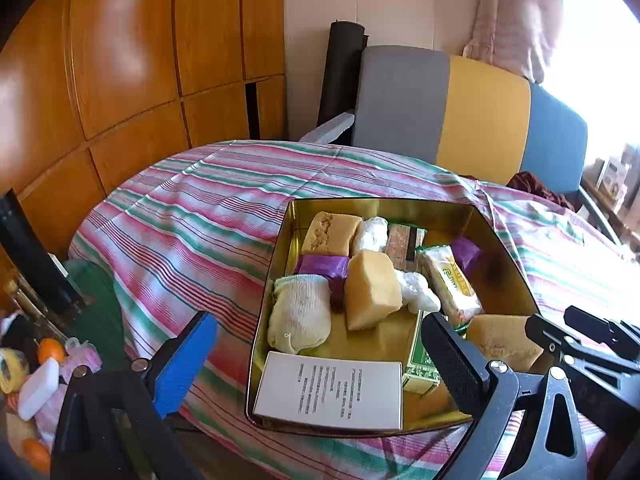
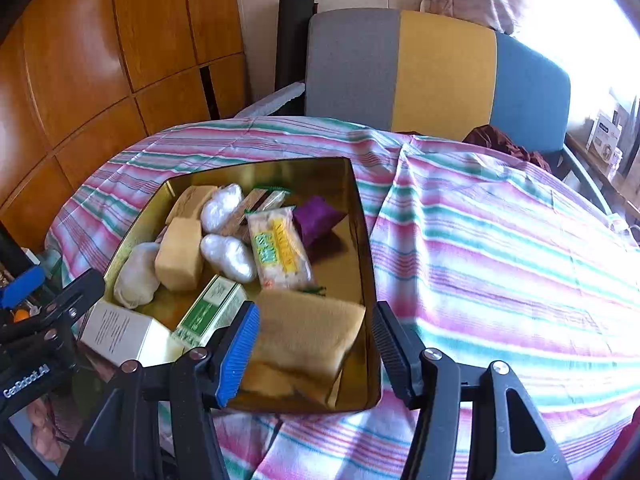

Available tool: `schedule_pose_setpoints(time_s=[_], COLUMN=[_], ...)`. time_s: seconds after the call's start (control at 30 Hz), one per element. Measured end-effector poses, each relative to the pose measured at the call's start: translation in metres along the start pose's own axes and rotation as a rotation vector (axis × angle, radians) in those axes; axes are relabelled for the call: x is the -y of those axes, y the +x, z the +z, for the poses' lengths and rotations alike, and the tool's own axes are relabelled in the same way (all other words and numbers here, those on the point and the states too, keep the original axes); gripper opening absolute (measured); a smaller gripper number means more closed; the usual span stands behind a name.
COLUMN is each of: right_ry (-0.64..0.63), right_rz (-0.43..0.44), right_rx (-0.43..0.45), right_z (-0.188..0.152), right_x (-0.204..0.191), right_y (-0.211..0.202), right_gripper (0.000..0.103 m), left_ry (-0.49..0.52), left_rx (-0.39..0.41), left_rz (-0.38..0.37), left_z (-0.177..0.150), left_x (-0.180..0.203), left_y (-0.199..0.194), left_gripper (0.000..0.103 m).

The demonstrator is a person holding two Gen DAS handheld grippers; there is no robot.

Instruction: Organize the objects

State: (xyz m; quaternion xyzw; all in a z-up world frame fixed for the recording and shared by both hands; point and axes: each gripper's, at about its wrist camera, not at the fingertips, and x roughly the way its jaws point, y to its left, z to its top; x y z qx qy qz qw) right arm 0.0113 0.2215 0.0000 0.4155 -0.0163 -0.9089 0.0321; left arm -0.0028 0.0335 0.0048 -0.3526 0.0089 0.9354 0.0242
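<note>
A big bed with a striped blanket (image 2: 500, 240) holds a shiny gold tin (image 2: 362, 240). The tin sits near the blanket's front edge and is full of small things. A white box (image 1: 332, 394) leans at the front. A tan sponge (image 2: 308, 332) lies in the near corner, between the spread fingers of the right tool (image 2: 316, 354). That tool is released and I think nothing is in it. The left tool (image 1: 320, 360) is released too, wide apart over the white box. A green box (image 2: 210, 308) lies just beside the sponge. The tin could tip on the soft bed if a tool pushes its rim. The squashy sponge could slip out when squeezed.
</note>
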Motion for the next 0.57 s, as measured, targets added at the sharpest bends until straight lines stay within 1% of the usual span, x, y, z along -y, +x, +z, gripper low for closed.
schedule_pose_setpoints(time_s=[0.23,0.43,0.57], right_ry=[-0.003,0.02,0.027], right_rz=[-0.016,-0.05,-0.053], right_rx=[0.033,0.084,0.081], right_z=[-0.009,-0.005,-0.002], right_x=[-0.006,-0.004,-0.002], right_y=[-0.011,-0.016,-0.013], right_gripper=[0.059,0.059,0.059], left_ry=[-0.003,-0.019,-0.02], left_rx=[0.003,0.037,0.047], left_rz=[-0.008,-0.024,-0.041], left_z=[-0.004,-0.007,-0.007], left_x=[0.002,0.0,0.0], left_y=[-0.007,-0.015,-0.018], left_gripper=[0.103,0.103,0.102])
